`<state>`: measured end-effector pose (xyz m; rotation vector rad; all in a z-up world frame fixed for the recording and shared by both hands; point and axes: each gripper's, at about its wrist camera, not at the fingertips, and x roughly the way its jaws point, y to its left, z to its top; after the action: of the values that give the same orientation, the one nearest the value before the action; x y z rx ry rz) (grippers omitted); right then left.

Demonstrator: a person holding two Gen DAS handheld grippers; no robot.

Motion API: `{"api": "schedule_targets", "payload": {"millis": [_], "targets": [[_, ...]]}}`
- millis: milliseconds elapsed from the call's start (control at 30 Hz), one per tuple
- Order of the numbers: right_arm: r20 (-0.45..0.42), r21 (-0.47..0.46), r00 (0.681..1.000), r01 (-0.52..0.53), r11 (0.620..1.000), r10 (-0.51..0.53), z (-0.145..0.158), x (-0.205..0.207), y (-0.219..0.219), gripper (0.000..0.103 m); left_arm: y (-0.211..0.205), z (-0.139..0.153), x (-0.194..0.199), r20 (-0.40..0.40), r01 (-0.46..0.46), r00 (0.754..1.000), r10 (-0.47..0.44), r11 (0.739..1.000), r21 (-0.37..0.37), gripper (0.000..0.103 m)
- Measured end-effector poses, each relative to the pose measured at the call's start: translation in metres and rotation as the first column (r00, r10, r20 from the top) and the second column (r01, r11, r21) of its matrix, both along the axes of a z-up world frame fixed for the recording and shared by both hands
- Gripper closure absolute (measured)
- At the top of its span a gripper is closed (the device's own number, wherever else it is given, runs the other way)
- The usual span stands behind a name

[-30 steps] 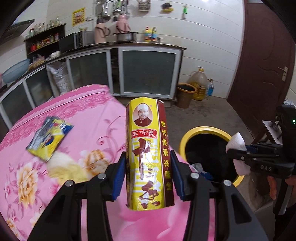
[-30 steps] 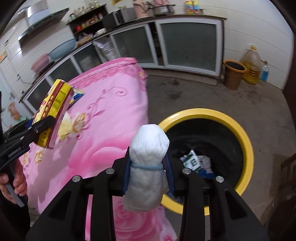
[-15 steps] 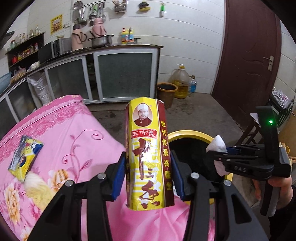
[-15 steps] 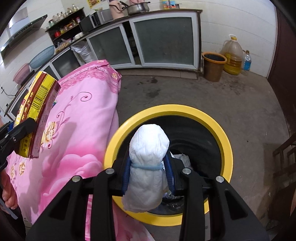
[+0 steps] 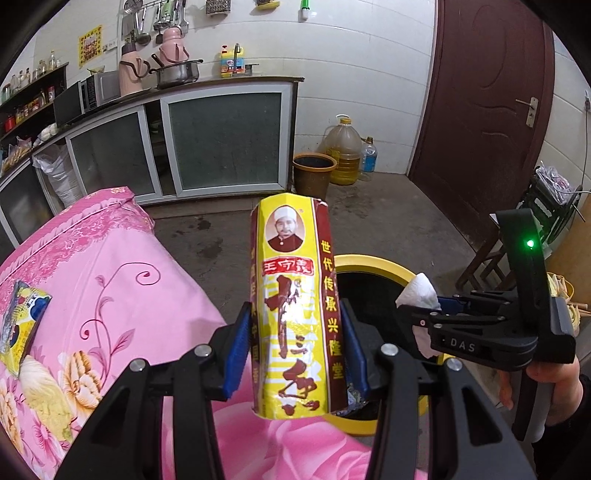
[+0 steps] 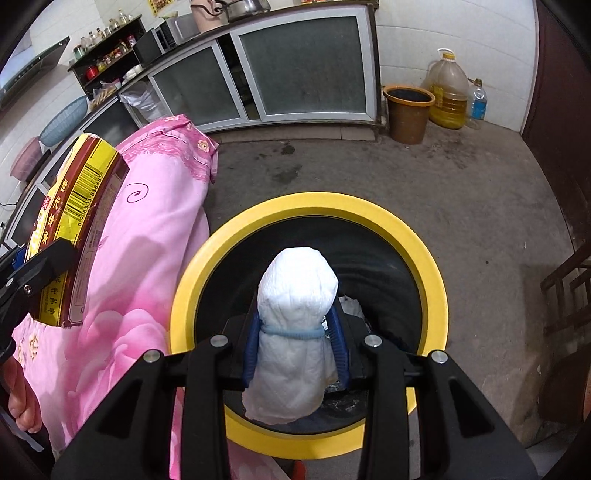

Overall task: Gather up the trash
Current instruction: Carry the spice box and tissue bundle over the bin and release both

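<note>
Looks like a plain home kitchen: tiled wall (image 5: 351, 74) with ladles (image 5: 147, 26) hanging up at 11 o'clock, a counter (image 5: 207, 83) holding a pot (image 5: 177, 72) and thermoses (image 5: 131, 74), glass-door cabinets (image 5: 225, 140) underneath, an oil jug (image 5: 345, 153) on the concrete floor (image 5: 388, 221).

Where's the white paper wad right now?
Clamped in the right gripper, the white paper wad hangs over the mouth of the yellow-rimmed bin in the right wrist view, with the pink-covered table at its left.

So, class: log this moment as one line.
left gripper: yellow spice box | right gripper: white tissue wad, over yellow-rimmed bin
</note>
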<state>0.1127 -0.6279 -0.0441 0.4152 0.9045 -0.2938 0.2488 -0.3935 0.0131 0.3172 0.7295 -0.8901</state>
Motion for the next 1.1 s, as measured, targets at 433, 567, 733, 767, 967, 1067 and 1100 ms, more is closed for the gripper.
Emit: {"api": "schedule_targets", "payload": {"millis": [433,567,733,767,967,1067,1100], "targets": [[-0.037,0.031,0.997,0.072,0.997,-0.070,-0.012,-0.007,-0.022,0.038,0.007,-0.003,0.009,0.018,-0.068,0.998,0.068,0.998,-0.019,0.008],[-0.042,0.037,0.996,0.081,0.996,-0.079,-0.011,-0.011,-0.022,0.038,0.019,-0.002,0.012,0.006,-0.084,0.996,0.084,0.996,-0.035,0.008],[-0.037,0.034,0.996,0.081,0.996,-0.080,-0.005,-0.015,-0.014,0.038,0.038,0.000,0.014,0.004,-0.110,0.994,0.110,0.993,-0.041,0.008],[-0.037,0.032,0.996,0.078,0.996,-0.077,-0.004,-0.016,-0.012,0.038,0.044,0.000,0.015,0.003,-0.116,0.993,0.116,0.992,-0.040,0.008],[-0.029,0.026,0.998,0.056,0.998,-0.055,0.004,-0.014,0.001,0.038,0.083,0.005,0.021,0.016,-0.173,0.985,0.174,0.984,-0.045,0.008],[-0.021,0.020,0.999,0.033,0.999,-0.033,0.009,-0.008,0.010,0.038,0.116,0.006,0.025,0.028,-0.220,0.975,0.222,0.975,-0.042,0.008],[-0.017,0.019,1.000,0.018,1.000,-0.017,0.012,-0.003,0.016,0.038,0.128,0.006,0.027,0.031,-0.238,0.970,0.239,0.970,-0.041,0.008]]}}
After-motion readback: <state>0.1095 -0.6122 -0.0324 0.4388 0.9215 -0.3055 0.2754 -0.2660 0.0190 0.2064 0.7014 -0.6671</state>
